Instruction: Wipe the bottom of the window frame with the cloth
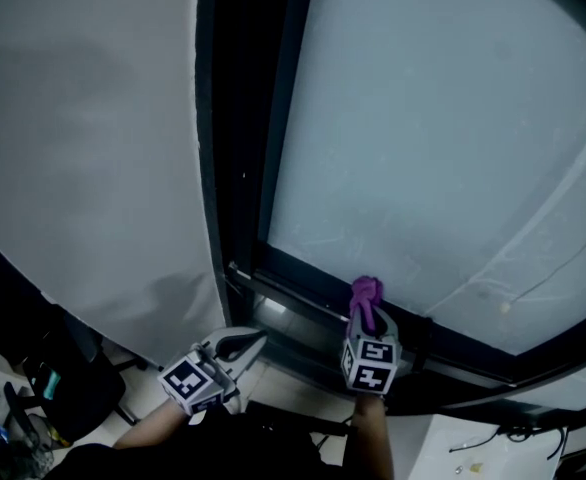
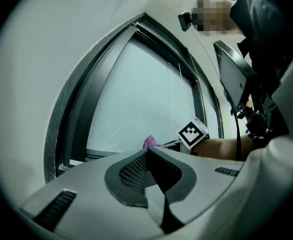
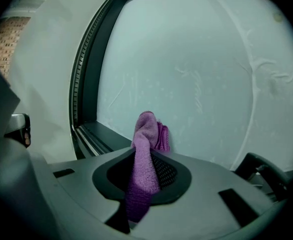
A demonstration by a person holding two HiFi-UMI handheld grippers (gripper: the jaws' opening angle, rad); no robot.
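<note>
The purple cloth (image 1: pixel 365 294) is bunched at the window frame's bottom rail (image 1: pixel 293 271), clamped in the right gripper (image 1: pixel 367 315). Below that rail the left gripper (image 1: pixel 245 346) hangs, its jaws pressed together on nothing. The wiping looks to be in hand; the next move, I'd say, is to drag the cloth along the rail.

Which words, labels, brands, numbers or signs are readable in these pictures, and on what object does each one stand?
No readable word, number or brand appears in any view.
Left marker cube: black-and-white square pattern only, no letters.
Right marker cube: the same kind of pattern, no letters.
Purple cloth and window glass: no print.
</note>
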